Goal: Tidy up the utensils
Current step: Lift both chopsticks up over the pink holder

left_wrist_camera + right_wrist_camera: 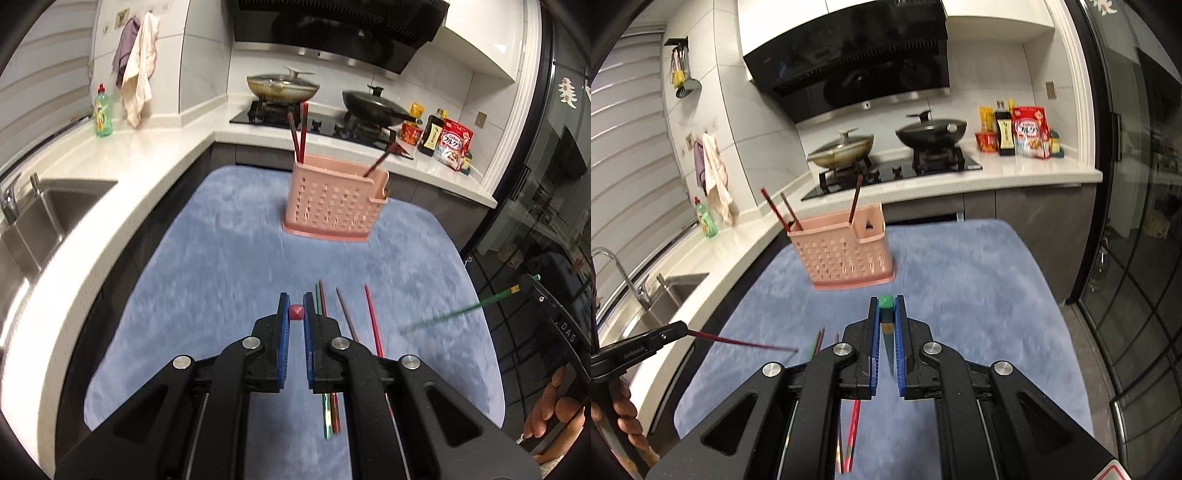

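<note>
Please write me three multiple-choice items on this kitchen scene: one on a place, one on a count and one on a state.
1. Where does the pink holder stand?
A. On the blue mat
B. In the sink
C. On the stove

2. How many chopsticks stand in it?
A. One
B. Five
C. Three

3. What is the state of the left hand-held gripper?
A. Open and empty
B. Shut on a red chopstick
C. Shut on a spoon

Answers:
1. A, since the holder's base rests on the mat in both views.
2. C, since two sticks lean at one end and one stands at the other.
3. B, since the red end shows between the closed pads.
</note>
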A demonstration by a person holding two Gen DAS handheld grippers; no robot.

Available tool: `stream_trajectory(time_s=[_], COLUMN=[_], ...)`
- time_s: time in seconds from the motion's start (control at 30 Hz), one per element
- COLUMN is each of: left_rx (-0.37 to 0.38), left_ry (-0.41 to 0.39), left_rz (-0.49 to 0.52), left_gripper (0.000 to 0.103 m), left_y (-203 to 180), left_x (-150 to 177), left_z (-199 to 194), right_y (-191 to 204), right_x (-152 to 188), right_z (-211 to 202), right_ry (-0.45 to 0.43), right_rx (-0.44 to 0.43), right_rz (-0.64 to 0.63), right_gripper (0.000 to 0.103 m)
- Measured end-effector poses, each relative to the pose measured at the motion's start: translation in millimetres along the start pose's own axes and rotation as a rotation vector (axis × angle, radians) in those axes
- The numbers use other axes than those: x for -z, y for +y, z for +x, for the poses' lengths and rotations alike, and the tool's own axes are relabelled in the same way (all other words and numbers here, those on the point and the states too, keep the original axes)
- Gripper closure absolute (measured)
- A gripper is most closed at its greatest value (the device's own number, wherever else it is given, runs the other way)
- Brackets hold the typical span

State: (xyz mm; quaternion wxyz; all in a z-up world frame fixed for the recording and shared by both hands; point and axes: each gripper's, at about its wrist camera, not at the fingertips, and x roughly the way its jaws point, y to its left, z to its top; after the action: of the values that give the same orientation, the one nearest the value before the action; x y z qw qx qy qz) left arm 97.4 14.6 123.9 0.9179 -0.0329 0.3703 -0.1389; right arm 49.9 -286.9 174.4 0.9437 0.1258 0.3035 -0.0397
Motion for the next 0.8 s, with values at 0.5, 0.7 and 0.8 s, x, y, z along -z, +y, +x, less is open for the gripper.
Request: stream_trajectory(time_s=[0.5, 0.7, 0.8], left_rx=[0.016, 0.052, 0.048], left_ry=[-0.047, -0.115, -0.171], left_rz=[0.026, 0.033, 0.048], left_gripper=[0.096, 0.096, 0.096], left_y=[-4.5, -13.6, -21.3], left_x=[-57.2, -101.9, -129.1], left_z=[15.5, 12.3, 9.0], right_y=[0.8, 6.0, 10.2], right_x=[-50.3, -88.3, -111.3], right_z=[22.3, 38.6, 48.9], right_ry=[-0.053, -0.086, -0.108], right_rx=[-0.05, -0.122, -0.161], right_rz=[0.023, 0.07, 0.098], right_gripper=[0.096, 0.096, 0.096])
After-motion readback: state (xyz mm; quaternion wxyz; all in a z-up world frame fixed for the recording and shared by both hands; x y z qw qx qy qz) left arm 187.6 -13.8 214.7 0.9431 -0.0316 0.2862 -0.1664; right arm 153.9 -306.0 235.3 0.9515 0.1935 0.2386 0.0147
